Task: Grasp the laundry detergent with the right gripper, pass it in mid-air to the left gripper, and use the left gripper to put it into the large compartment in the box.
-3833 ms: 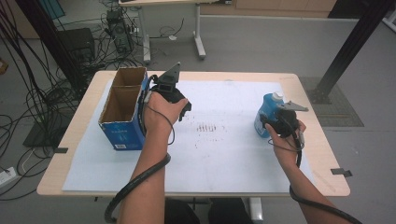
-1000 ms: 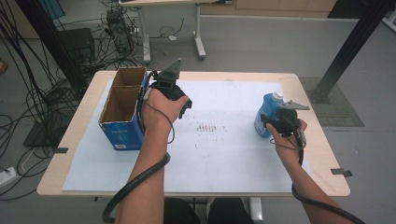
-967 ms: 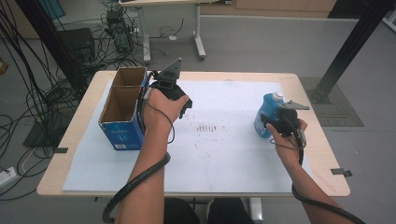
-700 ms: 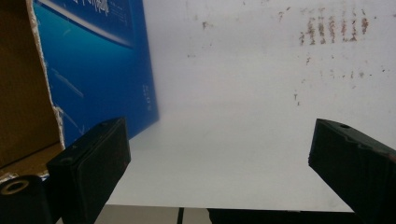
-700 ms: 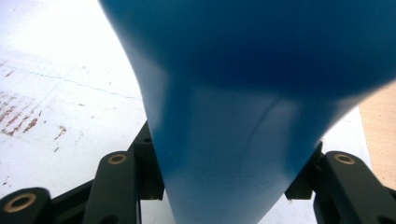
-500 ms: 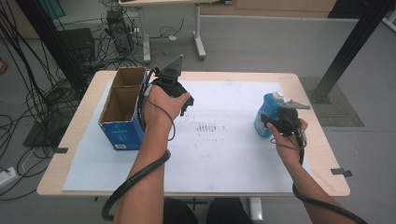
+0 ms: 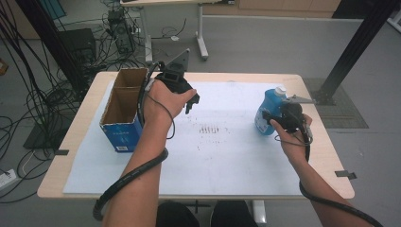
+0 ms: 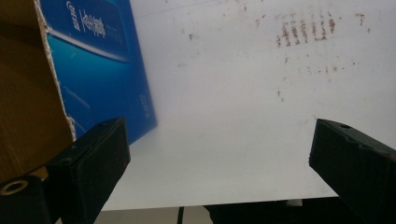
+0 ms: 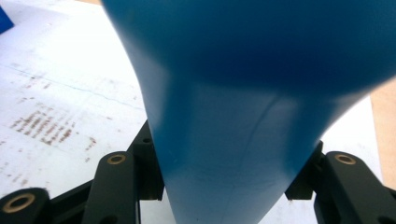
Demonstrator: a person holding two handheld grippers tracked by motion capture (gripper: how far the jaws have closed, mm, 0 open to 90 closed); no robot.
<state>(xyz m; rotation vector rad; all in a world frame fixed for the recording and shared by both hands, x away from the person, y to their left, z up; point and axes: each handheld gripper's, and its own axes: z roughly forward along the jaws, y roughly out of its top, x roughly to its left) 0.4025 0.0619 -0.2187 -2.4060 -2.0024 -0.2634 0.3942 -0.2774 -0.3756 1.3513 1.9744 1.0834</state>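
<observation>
The blue bottle stands upright near the right end of the counter, on the white sheet, and the right hand-held gripper has it clamped low on the body. The bottle's long axis runs straight up, white cap on top, and the gripper comes at it from the person's side, roughly level. So the thing to be moved is already in that hand; what matters for the coming move is where it would go. The open cardboard box sits at the far left of the counter, well apart from the bottle, with the stained middle of the sheet between them. A carry to the box, I'd guess, would run leftward across the whole width.

The left hand-held gripper is the nearer one to the box, just beside its right wall, held above the sheet with its jaws spread wide and nothing between them (it looks ready to receive or steady something, though that is only a guess).

The right gripper view makes the grip plain: the bottle narrows down between the two black jaws, which press it on both sides. The left gripper view gives the box wall close at one jaw and bare sheet in the gap, which the high view cannot settle.
</observation>
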